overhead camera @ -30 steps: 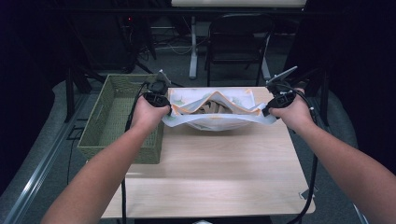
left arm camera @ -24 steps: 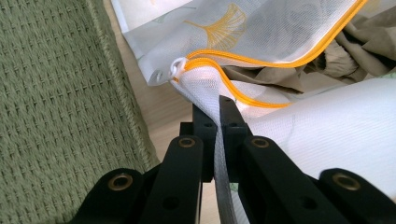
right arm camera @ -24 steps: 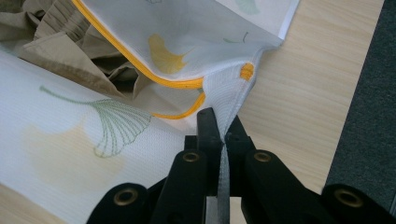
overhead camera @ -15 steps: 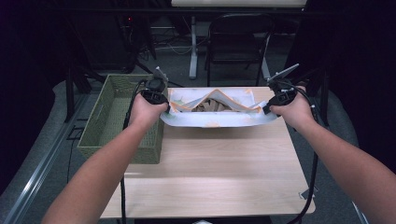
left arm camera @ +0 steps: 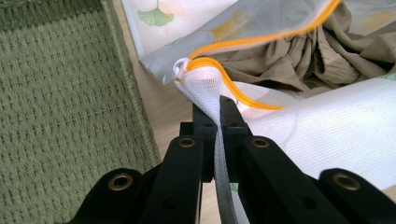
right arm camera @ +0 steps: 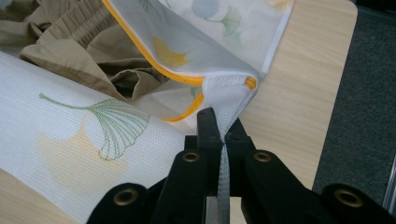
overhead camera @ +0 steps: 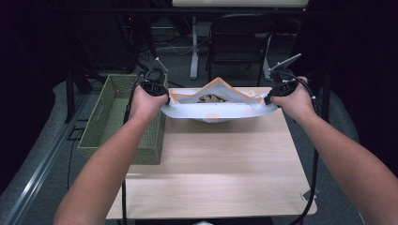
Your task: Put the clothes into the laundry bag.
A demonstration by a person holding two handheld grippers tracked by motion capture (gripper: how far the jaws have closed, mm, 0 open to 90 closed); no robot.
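Basket: a green woven basket [overhead camera: 110, 117] stood on the left part of the table, just outside the left gripper; its weave showed to the left of the jaws in the left gripper view [left arm camera: 60, 116].
Left gripper: the left gripper [overhead camera: 157, 89] had its jaws pressed together on the left corner of the mesh bag, the fabric pinched between the pads [left arm camera: 218, 116].
Zipper pull: a white zipper pull [left arm camera: 180, 67] sat just beyond the left jaws' tips, at the end of the orange zipper.
Mesh bag: a white mesh laundry bag [overhead camera: 218, 110] with ginkgo-leaf print and orange zipper trim hung stretched between the two grippers, its mouth open upward, its underside at the table's far part.
Garment: an olive-brown crumpled garment [left arm camera: 289, 60] lay inside the bag, between the two grippers [right arm camera: 70, 42].
Right gripper: the right gripper [overhead camera: 281, 89] had its jaws pinched shut on the bag's right corner [right arm camera: 223, 128].
Table: a light wooden table [overhead camera: 220, 173] lay beneath both grippers.
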